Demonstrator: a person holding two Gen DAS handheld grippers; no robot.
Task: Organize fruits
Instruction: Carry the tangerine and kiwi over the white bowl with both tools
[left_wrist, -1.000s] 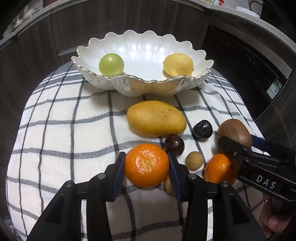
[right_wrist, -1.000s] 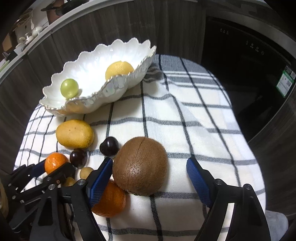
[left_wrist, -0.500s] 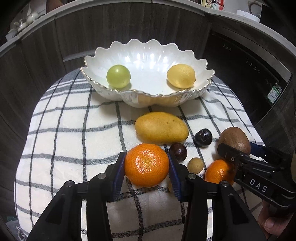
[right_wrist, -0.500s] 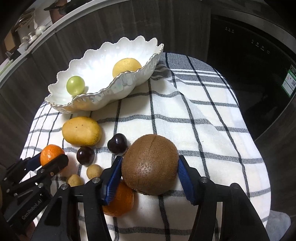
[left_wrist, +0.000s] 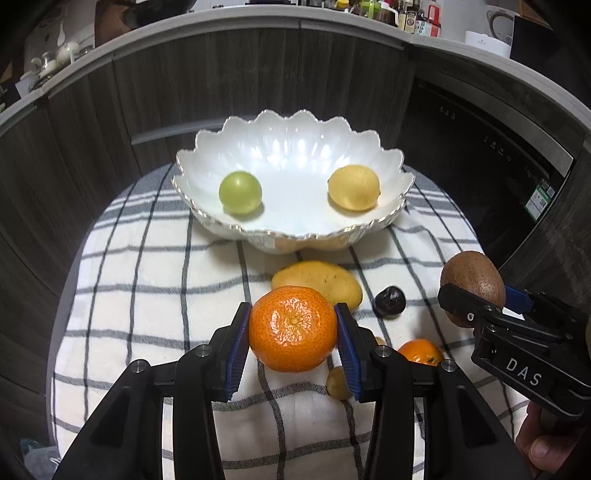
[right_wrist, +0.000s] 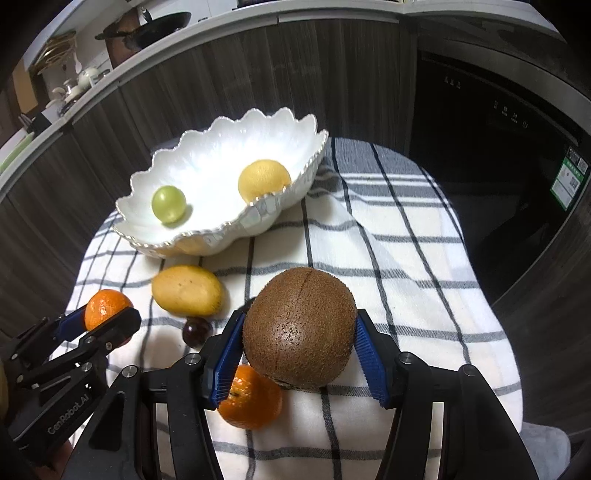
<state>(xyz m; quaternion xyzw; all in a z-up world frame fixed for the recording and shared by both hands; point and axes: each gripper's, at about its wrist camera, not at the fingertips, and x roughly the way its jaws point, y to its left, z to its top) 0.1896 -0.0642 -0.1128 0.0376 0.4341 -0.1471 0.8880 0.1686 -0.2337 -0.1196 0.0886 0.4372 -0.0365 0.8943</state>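
My left gripper (left_wrist: 292, 341) is shut on an orange tangerine (left_wrist: 293, 328), held above the checked cloth (left_wrist: 147, 295). My right gripper (right_wrist: 299, 349) is shut on a brown kiwi (right_wrist: 300, 328), also off the cloth; in the left wrist view the kiwi (left_wrist: 472, 280) shows at the right. The white scalloped bowl (left_wrist: 295, 125) at the back holds a green grape (left_wrist: 240, 192) and a lemon (left_wrist: 354, 187). On the cloth lie a yellow mango (right_wrist: 186, 290), a second tangerine (right_wrist: 251, 398), a dark cherry (left_wrist: 388, 301) and a small tan fruit (left_wrist: 338, 384).
The cloth covers a small round table, and dark wood cabinet fronts (left_wrist: 221, 74) curve behind it. A black appliance (right_wrist: 498, 129) stands at the right. A person's thumb (left_wrist: 543, 448) shows at the lower right of the left wrist view.
The right gripper's jaws closed on the kiwi. Both grippers then rose, lifting the tangerine and the kiwi off the cloth, and the bowl now sits lower in both views.
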